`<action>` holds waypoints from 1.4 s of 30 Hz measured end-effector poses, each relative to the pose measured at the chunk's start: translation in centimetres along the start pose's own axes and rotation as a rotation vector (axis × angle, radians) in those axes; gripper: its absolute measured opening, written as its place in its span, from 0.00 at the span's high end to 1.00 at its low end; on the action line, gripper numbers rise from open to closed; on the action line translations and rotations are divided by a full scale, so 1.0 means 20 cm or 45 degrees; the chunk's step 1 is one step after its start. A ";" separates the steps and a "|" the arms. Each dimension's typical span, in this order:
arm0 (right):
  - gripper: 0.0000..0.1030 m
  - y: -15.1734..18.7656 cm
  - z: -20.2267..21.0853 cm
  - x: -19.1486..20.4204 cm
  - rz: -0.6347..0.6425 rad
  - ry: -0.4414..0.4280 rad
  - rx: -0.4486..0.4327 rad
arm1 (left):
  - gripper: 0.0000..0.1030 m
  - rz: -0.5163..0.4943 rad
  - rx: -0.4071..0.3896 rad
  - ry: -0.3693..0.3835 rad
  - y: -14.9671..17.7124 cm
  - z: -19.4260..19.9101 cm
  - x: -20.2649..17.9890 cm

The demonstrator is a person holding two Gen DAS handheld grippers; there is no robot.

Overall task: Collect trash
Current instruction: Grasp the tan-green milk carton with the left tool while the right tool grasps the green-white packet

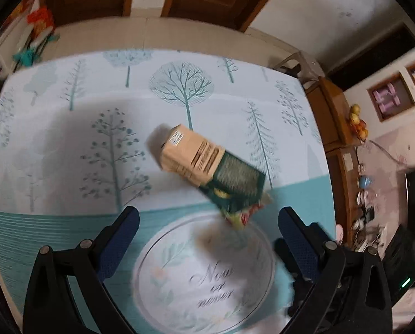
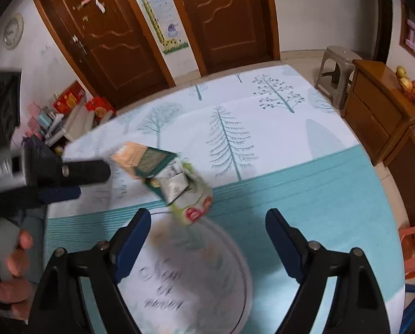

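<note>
Trash, two cartons it seems through the blur, lies on the tree-print mat [image 1: 68, 117]: a tan-and-green box [image 1: 207, 164] and a crumpled pale carton [image 2: 190, 194] touching it. My left gripper [image 1: 207, 222] and right gripper [image 2: 207, 220] hang near the pile, both spread wide and empty. Closing on one carton may push the other away.
</note>
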State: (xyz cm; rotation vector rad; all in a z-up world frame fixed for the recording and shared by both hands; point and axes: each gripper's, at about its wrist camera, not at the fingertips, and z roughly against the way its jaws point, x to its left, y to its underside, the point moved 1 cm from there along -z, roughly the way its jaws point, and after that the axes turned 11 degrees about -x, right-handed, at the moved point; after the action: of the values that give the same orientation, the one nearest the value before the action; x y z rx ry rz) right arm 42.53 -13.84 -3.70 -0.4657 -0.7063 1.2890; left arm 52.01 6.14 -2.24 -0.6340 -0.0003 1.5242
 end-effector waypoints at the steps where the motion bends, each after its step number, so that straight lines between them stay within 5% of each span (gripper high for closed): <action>1: 0.24 0.00 -0.05 0.00 0.018 0.014 0.020 | 0.04 0.036 0.014 -0.006 -0.03 -0.05 0.00; 5: 0.36 0.02 -0.18 -0.02 0.054 0.037 0.071 | 0.04 0.146 0.060 -0.053 -0.10 -0.20 -0.01; 16: 0.37 0.02 -0.25 -0.01 0.092 0.012 0.069 | 0.04 0.270 0.190 -0.274 -0.09 -0.49 0.00; 22: 0.48 0.03 -0.27 0.02 0.129 -0.048 0.077 | 0.08 0.285 0.168 -0.238 0.01 -0.42 0.06; 29: 0.86 0.10 -0.26 0.14 0.196 -0.174 0.102 | 0.24 0.294 0.160 -0.149 0.09 -0.34 0.19; 38: 0.97 0.29 -0.07 0.15 0.133 -0.202 0.082 | 0.46 0.279 0.201 -0.022 0.24 -0.25 0.27; 42: 0.97 0.39 0.07 0.09 0.038 -0.197 0.076 | 0.47 0.229 0.197 -0.022 0.31 -0.23 0.24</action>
State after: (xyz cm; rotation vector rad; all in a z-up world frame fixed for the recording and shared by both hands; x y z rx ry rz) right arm 36.23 -10.41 -7.59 -0.3313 -0.7906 1.3809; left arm 48.51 8.23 -10.34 -0.5078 0.1637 1.6844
